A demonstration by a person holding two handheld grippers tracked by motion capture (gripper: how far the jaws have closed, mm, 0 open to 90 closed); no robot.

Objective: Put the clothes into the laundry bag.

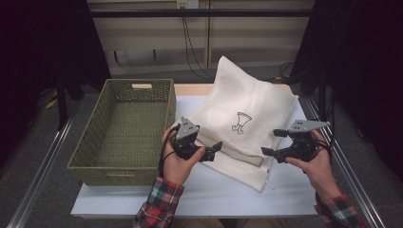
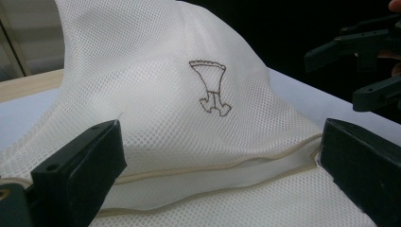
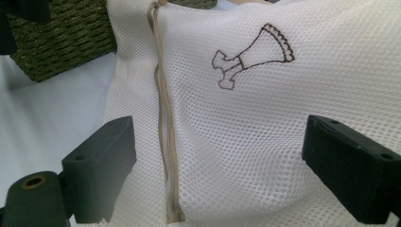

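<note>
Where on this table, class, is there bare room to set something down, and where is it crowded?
Free: the white table's front strip, between the forearms and the near edge; also the floor of the green woven basket. Crowded: the middle and right, where the white mesh bag spreads, with the left tool and right tool open at its near hem.

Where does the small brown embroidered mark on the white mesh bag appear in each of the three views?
High view: the brown mark sits mid-frame on the mesh bag, right of the green basket.
Left gripper view: the mark is centre, upright.
Right gripper view: the mark is upper right, tilted.
Shared landmark: the beige zipper seam.
</note>
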